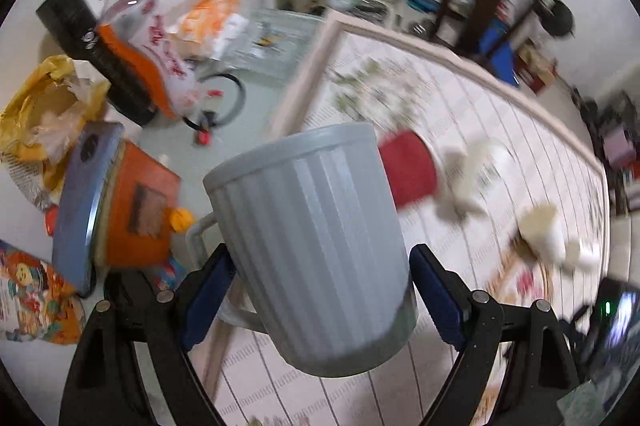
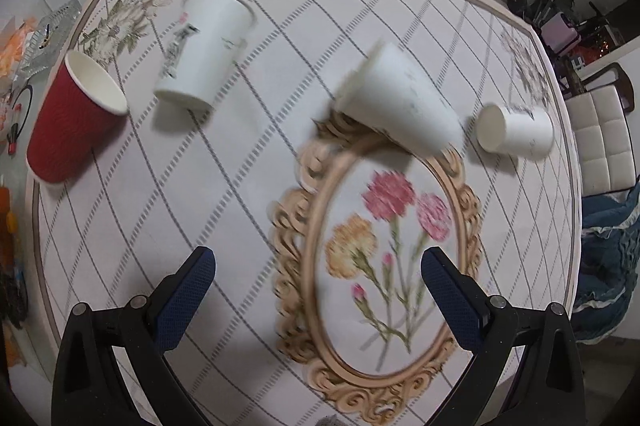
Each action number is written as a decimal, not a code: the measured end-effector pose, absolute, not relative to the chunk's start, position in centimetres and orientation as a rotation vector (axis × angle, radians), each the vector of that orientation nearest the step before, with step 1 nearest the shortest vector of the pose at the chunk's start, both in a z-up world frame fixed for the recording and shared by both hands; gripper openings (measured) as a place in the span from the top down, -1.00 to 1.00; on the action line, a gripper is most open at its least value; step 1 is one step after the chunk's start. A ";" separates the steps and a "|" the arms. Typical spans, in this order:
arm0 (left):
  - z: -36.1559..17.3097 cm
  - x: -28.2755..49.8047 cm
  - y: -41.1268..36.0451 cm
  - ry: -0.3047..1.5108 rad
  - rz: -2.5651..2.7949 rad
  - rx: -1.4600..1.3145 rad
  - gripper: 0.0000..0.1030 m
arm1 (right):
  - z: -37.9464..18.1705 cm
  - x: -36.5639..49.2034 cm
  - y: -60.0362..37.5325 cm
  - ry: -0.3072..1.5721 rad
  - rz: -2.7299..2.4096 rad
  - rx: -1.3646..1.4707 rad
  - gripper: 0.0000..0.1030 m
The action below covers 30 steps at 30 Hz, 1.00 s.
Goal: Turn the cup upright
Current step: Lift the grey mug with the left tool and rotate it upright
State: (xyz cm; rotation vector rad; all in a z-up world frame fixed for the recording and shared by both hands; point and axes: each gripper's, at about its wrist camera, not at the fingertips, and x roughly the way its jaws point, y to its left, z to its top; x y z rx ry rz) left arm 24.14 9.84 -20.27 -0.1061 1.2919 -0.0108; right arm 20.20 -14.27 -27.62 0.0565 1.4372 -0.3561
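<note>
The left claw (image 1: 320, 294) is clamped on a grey ribbed plastic mug (image 1: 316, 246), its two blue textured pads (image 1: 208, 294) pressing the mug's fluted sides low on the body, one on each side. The mug is held off the table and tilted, its smooth band and one end toward the top of the left wrist view, and its squared loop handle (image 1: 200, 238) sticking out to the left; whether the end facing up is the mouth or the base cannot be told from this angle. Behind it, blurred, lie a red cup (image 1: 408, 166) and pale cups on the table (image 1: 500, 114), which wears a cloth with a thin grey grid and a pale border. To the left, off the table's edge, sits a clutter of packets, a black cylinder (image 1: 68, 14) and an orange box (image 1: 140, 202). The right claw (image 2: 318, 290) stands wide apart with nothing between its dotted blue pads (image 2: 184, 290), hovering over the table's (image 2: 160, 218) printed oval frame (image 2: 304, 226) of tan scrollwork enclosing pink and orange flowers. Farther out, a red corrugated paper cup (image 2: 72, 118) stands near the left edge, leaning in the fisheye, its white inside showing. Beside it, a white paper cup with grey print (image 2: 204, 50) seems to lie on its side. A second plain white paper cup (image 2: 400, 102) touches the frame's upper rim, blurred, and a smaller white cup (image 2: 516, 132) lies on its side just to its right, mouth facing left.
</note>
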 end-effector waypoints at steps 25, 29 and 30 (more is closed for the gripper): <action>-31.9 12.0 -15.7 1.487 -0.488 0.304 -0.71 | -32.1 5.2 -33.0 1.503 -0.579 0.177 -1.00; -31.8 12.1 -15.7 1.513 -0.467 0.263 -0.72 | -32.4 5.0 -33.8 1.501 -0.576 0.192 -1.00; -31.8 12.1 -15.5 1.518 -0.456 0.242 -0.72 | -32.5 4.9 -34.0 1.501 -0.574 0.194 -1.00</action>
